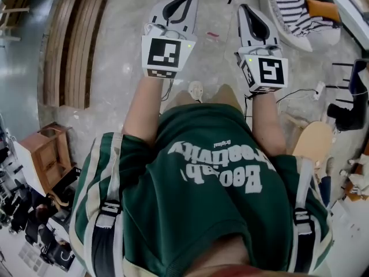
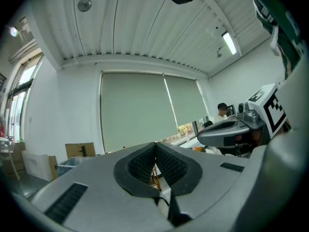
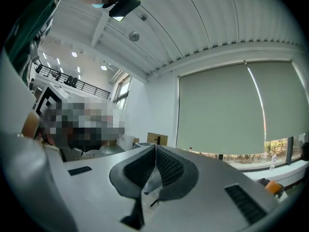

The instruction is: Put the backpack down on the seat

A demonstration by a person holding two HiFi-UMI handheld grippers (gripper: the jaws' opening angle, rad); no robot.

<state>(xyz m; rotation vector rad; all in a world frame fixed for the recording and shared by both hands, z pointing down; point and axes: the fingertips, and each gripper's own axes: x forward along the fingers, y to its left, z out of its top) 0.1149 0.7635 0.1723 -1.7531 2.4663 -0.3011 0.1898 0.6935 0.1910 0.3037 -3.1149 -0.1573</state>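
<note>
Jaws of both the left gripper (image 2: pixel 155 145) and right gripper (image 3: pixel 155 147) are pressed together on nothing, and with the backpack (image 1: pixel 109 212) worn, only its straps (image 1: pixel 304 224) showing on the shoulders, I fear a strap snagging a gripper and dumping it short of the wooden seat (image 1: pixel 314 144).

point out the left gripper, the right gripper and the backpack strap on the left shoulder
left gripper (image 2: pixel 155 144), left gripper view, where its shut jaw tips meet
right gripper (image 3: pixel 155 146), right gripper view, where its shut jaw tips meet
backpack strap (image 1: pixel 109 208), head view, on its buckle
</note>
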